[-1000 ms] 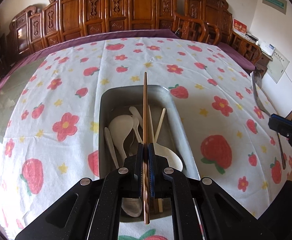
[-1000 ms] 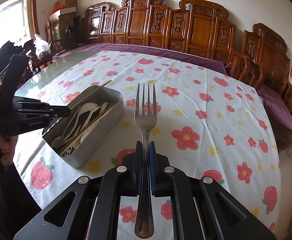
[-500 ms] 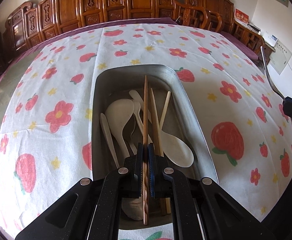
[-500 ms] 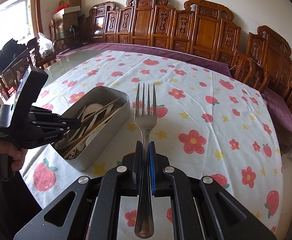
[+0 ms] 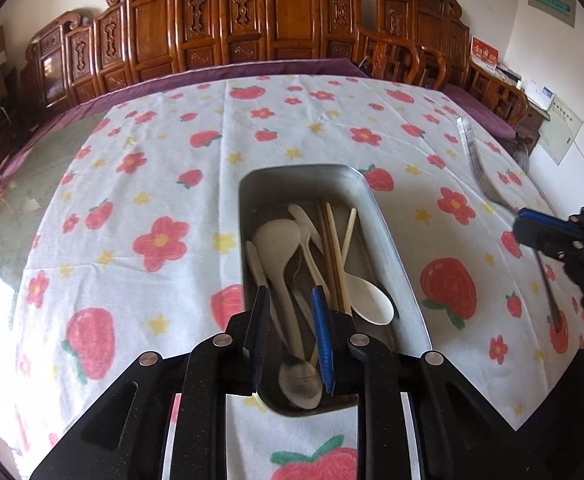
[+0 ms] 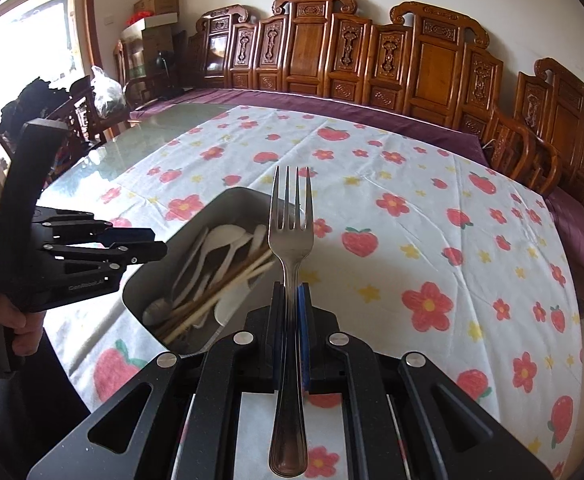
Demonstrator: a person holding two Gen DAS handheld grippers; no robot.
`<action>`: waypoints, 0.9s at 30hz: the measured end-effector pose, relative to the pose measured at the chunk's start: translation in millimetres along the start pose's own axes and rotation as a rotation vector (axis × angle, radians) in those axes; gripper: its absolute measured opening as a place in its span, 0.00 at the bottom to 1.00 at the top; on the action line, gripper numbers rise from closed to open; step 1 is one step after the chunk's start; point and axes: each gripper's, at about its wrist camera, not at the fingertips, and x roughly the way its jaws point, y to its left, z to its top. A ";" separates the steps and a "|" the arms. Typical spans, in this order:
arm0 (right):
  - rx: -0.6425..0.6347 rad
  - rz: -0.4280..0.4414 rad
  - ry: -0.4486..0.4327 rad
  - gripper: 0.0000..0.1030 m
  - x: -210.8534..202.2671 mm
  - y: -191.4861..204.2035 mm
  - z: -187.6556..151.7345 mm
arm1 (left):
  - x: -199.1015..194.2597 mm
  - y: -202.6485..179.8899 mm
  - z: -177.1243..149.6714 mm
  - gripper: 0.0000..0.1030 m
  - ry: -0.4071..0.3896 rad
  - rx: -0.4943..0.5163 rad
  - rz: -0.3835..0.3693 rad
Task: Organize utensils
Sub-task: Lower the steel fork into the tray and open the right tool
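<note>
Since the earlier frames the left tongs (image 5: 291, 336) have let go of the brown chopstick: their jaws now stand spread and bare over the near end of the metal tray (image 5: 391, 248), and the chopstick lies in it among the other chopsticks (image 5: 333, 252), running near to far. The right tongs (image 6: 292, 320) have come closer to the tray and are pinching the fork (image 6: 290, 240) along its handle, tines pointing away and up, over the tray's right rim.

The fork is stiff, smooth steel, heavier than the pale spoons (image 5: 280, 248) and wooden sticks already in the tray; I judge it slippery between the flat pads, so the present hold on the mid-handle, with the weight about balanced either side, seems the sound one. It will not bend or break, but may clatter and shove the light pieces aside when it is let go.

The tray sits on the flowered cloth on the bench (image 6: 431, 216), toward its near left part in the right wrist view. A grey metal spoon (image 5: 299, 384) lies at the tray's near end, half behind the left tongs. The tray's near corner is hidden by each gripper body, the overlapping utensils cannot be counted surely, and the chopsticks blur in the right view.
</note>
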 end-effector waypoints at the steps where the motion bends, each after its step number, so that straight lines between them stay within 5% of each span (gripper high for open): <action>1: -0.002 0.007 0.000 0.08 2.0 4.0 3.0 | -6.6 3.7 1.5 0.19 -0.011 -0.001 0.004; 14: 0.001 0.052 0.005 0.08 26.4 37.7 32.0 | -56.1 35.0 14.1 0.21 -0.105 -0.026 0.032; 22: 0.055 0.076 0.033 0.08 50.6 43.8 38.8 | -66.4 50.1 9.4 0.56 -0.126 -0.053 0.038; 27: 0.092 0.089 0.065 0.08 72.6 48.6 42.3 | -66.0 62.2 7.6 0.69 -0.128 -0.071 0.057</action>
